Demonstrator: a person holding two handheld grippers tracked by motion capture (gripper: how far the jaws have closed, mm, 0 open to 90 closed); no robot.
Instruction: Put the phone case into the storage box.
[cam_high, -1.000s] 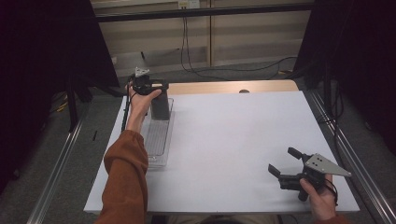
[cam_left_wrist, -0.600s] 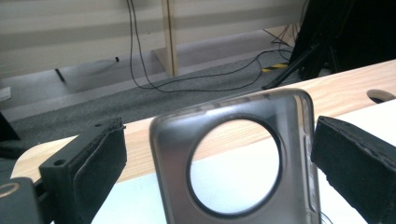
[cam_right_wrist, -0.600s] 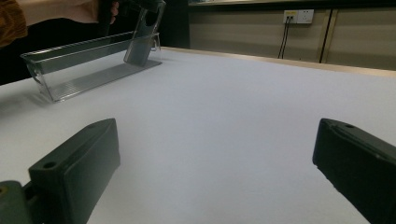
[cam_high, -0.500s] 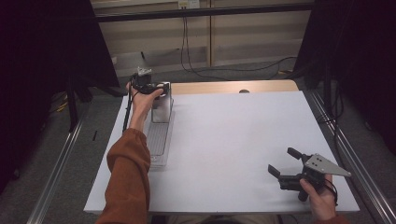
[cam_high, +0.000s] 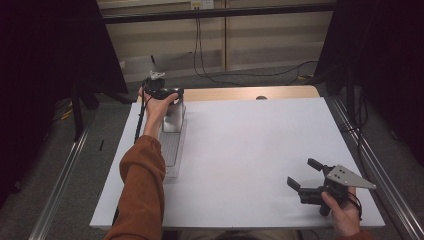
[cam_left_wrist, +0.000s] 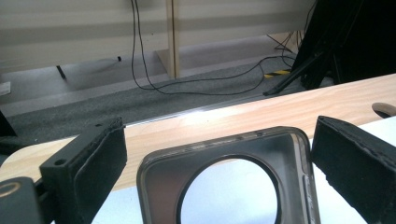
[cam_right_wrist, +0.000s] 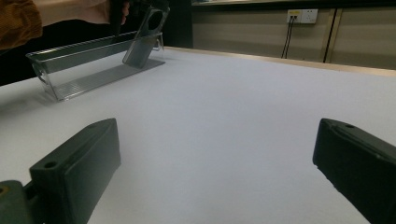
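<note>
Scene: a person works at a white table (cam_high: 250, 150), a hand-held gripper in each hand, seen from above and from a camera on each gripper
Left gripper (cam_high: 167, 95): at the far left corner of the table, over the far end of a clear tray; in its own view the two black jaws stand apart on either side of a phone case, with a visible gap on each side, so it is open and gripping nothing
Phone case (cam_left_wrist: 229, 179): a clear, grey-tinted case with a large round camera cut-out, standing tilted in the far end of the tray, its top edge leaning away from the person
Why it sits so: the tilt looks like the case is propped in the tray, which leaves its upper edge free for the jaws to close on
Clear tray (cam_high: 171, 150): long and narrow, running near to far along the left edge of the table
Right gripper (cam_high: 306, 176): at the near right of the table, well apart from the tray, jaws wide open and empty; it seems parked out of the way
Hard to make out: the left hand (cam_high: 156, 107) covers much of the case from above; the case's lower part is cut off in the left gripper view; what it leans on cannot be told
</note>
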